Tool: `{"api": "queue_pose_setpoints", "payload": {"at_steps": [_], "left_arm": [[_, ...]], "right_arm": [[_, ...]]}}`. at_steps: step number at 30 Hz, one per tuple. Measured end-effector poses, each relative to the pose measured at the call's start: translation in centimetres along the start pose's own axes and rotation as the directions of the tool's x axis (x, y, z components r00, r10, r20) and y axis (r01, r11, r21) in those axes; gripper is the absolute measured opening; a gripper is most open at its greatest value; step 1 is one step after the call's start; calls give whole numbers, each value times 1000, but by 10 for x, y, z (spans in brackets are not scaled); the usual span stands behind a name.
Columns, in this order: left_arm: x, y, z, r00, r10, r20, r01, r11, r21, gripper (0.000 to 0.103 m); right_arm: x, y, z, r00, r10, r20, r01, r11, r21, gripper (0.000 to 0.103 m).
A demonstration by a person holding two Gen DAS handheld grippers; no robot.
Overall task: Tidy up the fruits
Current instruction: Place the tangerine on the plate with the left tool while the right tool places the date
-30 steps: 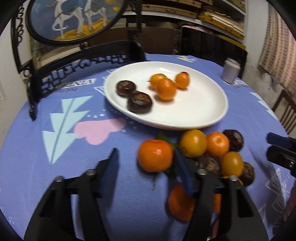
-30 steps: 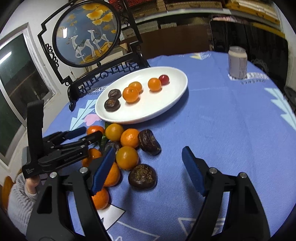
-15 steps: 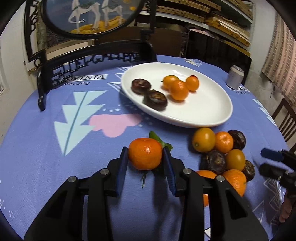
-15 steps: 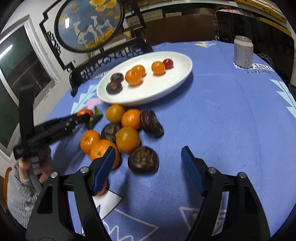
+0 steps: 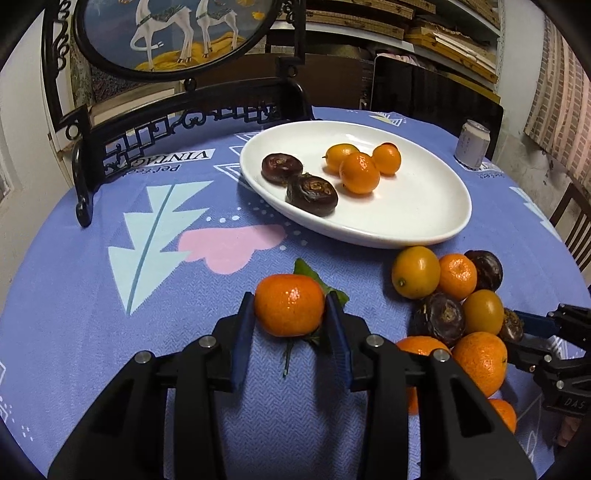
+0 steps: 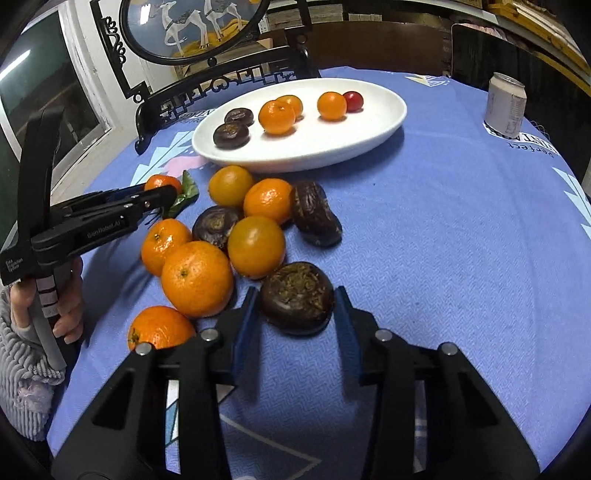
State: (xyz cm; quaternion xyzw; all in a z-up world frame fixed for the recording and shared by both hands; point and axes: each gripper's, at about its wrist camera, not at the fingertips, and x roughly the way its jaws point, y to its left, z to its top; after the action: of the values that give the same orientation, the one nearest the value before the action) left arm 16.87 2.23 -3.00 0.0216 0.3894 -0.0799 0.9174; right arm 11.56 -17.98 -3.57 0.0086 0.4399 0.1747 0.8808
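Round table under a blue patterned cloth (image 6: pixel 443 229), filling both views. Far side: black carved wooden stand with a round deer picture (image 5: pixel 177 33); pale drink can (image 6: pixel 505 105) off toward the right edge, well apart from the fruit.

Large white oval ceramic plate (image 6: pixel 351 136) near the middle, already loaded: two dark brown wrinkled round fruits, three small oranges and one little red fruit, resting apart from one another. Roughly a third of the sorting done, as a judgement.

Loose heap of oranges and dark fruits (image 6: pixel 236 229) on the cloth just in front of the plate's near rim, pieces touching each other; about ten items left there, counting the two now gripped.

Left gripper (image 5: pixel 290 325) clamped on a leafy orange mandarin (image 5: pixel 290 304), blue pads against both flanks, fruit low over the cloth beside the heap, its stem and green leaf poking out behind. Not yet clear from either view whether lifted or resting.

Right gripper (image 6: pixel 295 317), jaws just closing, now pinched around a dark brown flattish fruit (image 6: pixel 297 297) at the near edge of the heap, pads meeting its sides.

Remaining, by judgement: carry both pieces over to the plate, release, then back for the rest of the heap.
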Motion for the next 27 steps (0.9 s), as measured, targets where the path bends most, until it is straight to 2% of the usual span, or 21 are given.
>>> {"api": "queue_pose_setpoints", "payload": {"at_steps": [10, 15, 18, 21, 27], "left_arm": [[-2, 8, 0, 1000, -29, -7, 28, 998, -57, 38], [-26, 6, 12, 997, -37, 70, 41, 997, -67, 38], [-32, 2, 33, 993, -69, 98, 77, 994, -74, 38], [-23, -6, 59, 993, -68, 101, 75, 995, -67, 38], [16, -34, 87, 992, -112, 60, 114, 993, -38, 39]], "right_arm": [[-8, -9, 5, 1000, -8, 29, 7, 999, 33, 42], [-24, -19, 13, 996, -3, 87, -4, 997, 78, 42], [-42, -25, 31, 988, 6, 157, -23, 995, 102, 42], [-42, -26, 57, 985, -18, 174, 1, 996, 93, 42], [-2, -30, 109, 987, -33, 157, 19, 995, 94, 42]]}}
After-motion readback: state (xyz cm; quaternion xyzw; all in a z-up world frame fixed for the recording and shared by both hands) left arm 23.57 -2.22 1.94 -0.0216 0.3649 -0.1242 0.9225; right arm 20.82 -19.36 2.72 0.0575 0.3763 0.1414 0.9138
